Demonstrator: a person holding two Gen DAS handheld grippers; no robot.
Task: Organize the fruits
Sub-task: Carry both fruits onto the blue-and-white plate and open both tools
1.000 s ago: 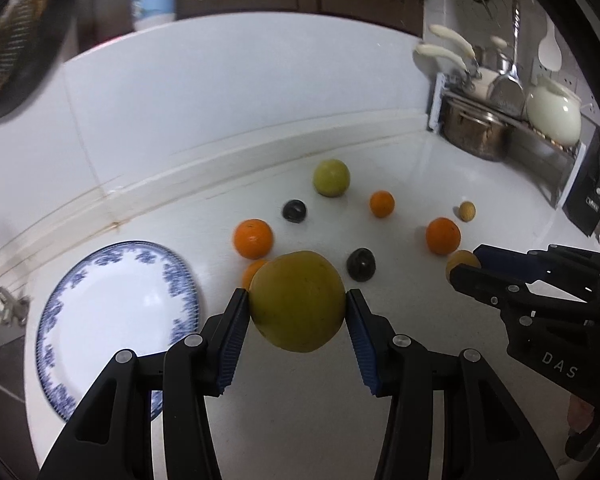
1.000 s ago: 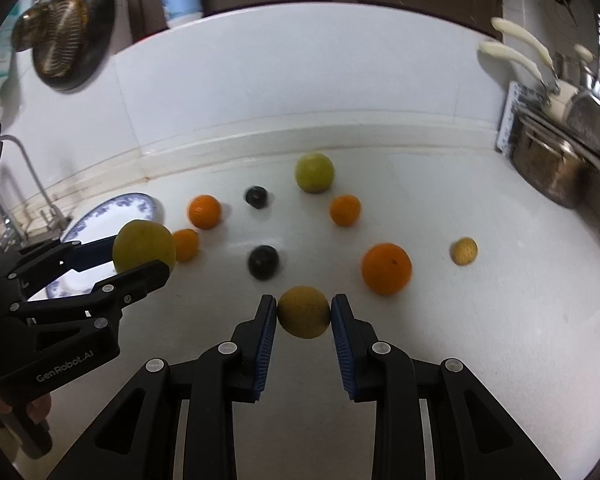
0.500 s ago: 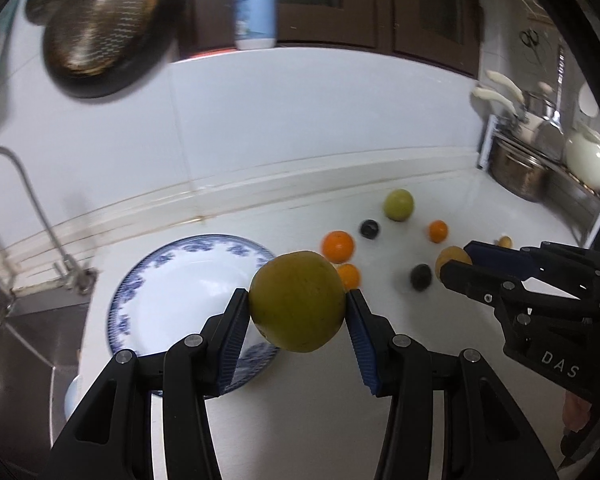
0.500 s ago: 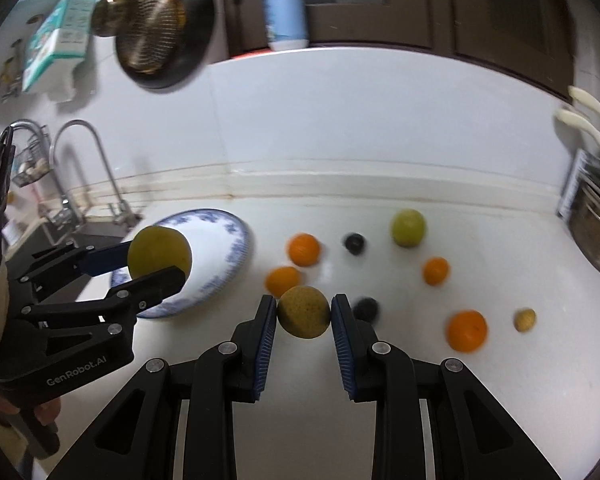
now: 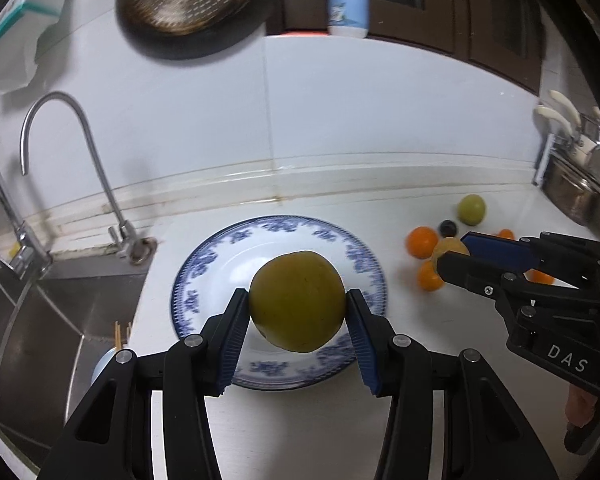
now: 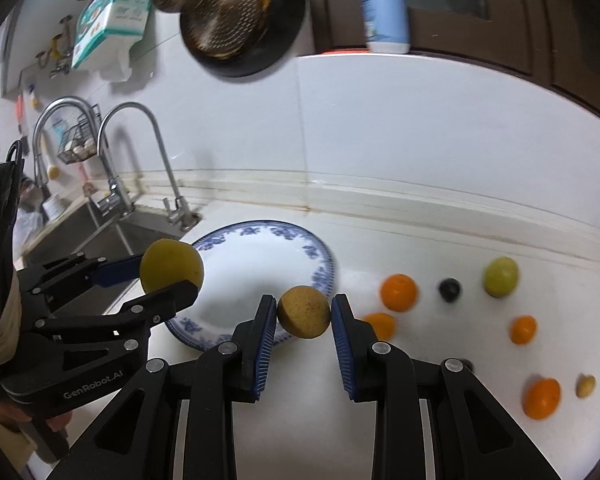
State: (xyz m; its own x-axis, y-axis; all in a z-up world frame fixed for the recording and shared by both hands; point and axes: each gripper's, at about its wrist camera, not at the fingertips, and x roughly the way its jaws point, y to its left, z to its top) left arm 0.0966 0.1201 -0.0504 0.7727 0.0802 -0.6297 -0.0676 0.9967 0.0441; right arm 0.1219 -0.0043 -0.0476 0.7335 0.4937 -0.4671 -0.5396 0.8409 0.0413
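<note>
Through the left wrist camera, I see my left gripper [image 5: 297, 312] with its jaws clamped on a large yellow-green fruit [image 5: 297, 300], held above the blue-patterned plate [image 5: 219, 264] on the white bench [image 5: 300, 432]. The sink [image 5: 51, 312] and its faucet [image 5: 79, 160] lie to the plate's left. On the right, my right gripper [image 5: 456, 254] holds a smaller fruit near two oranges [image 5: 422, 242].

Through the right wrist camera, my right gripper [image 6: 303, 312] has its jaws closed on a speckled yellow-brown fruit [image 6: 304, 311], poised over the plate's near right rim [image 6: 324, 264]. The left gripper [image 6: 171, 276] carries its fruit over the plate's left side. Oranges, a dark berry [image 6: 449, 289] and a green fruit [image 6: 500, 276] sit scattered on the bench to the right.
</note>
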